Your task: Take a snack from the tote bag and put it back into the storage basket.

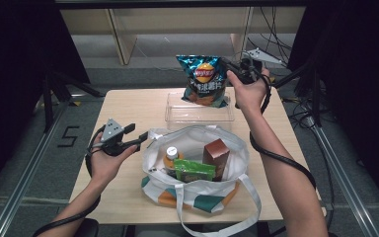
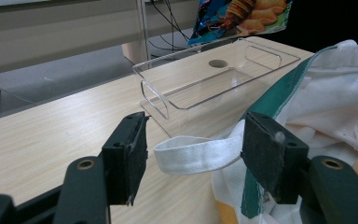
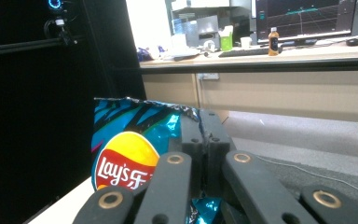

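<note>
a clear rectangular plastic bin (image 1: 199, 114) stands empty on the light wooden table (image 1: 128, 106), just behind a white cloth tote bag with green and orange patches (image 1: 197, 190). inside the bag stand an orange-capped drink bottle (image 1: 170, 157) at left and a brown carton (image 1: 216, 153) at right, with a green packet (image 1: 194, 170) in front of them. a white strap of the bag (image 2: 196, 154) loops out over the table. beyond the table, pale shelving (image 1: 128, 29) rises from a grey floor, with black cables (image 1: 276, 39) at right
</note>
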Available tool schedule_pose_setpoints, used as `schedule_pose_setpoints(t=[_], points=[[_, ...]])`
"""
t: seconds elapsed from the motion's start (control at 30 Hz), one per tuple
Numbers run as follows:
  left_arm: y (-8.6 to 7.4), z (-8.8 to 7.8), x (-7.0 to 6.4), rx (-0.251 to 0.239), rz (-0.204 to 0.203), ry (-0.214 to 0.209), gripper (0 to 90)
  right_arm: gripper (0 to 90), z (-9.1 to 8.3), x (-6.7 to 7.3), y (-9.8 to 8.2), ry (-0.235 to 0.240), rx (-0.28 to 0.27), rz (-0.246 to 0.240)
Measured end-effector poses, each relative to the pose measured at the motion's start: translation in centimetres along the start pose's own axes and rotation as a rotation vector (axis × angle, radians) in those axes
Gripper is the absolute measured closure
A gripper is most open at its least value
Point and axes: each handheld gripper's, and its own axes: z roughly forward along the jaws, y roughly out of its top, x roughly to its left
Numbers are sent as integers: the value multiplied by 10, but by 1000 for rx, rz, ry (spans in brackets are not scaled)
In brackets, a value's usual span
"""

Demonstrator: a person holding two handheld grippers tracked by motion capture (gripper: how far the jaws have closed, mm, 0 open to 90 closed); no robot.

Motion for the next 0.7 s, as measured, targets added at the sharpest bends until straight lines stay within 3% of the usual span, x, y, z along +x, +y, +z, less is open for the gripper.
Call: schedule_pose_setpoints(t=[0.23,0.43,0.47,0.57,0.6,0.67,0.7], points=[[1,0,-1,-6,0,-3,393,900,4,-3,-2,-7,-4,-8],[1,0,0,-3,5,-4,393,900,9,-4,-7,-9,14,25],[1,0,-1,-5,-1,-6,393,900,10,-7,-7,-11,13,2],[1,-1,1,-5,8,-4,393,900,13,-9,-9,-25,13,7],[1,-1,1,-10,1,-5,393,900,13,-8,-9,-24,23,32],[2,-1,1,-14,-5,-3,393,900,16,-10,-11,-23,21,21],[2,-1,1,-13,-7,-2,393,900,16,-10,-12,-32,28,43]])
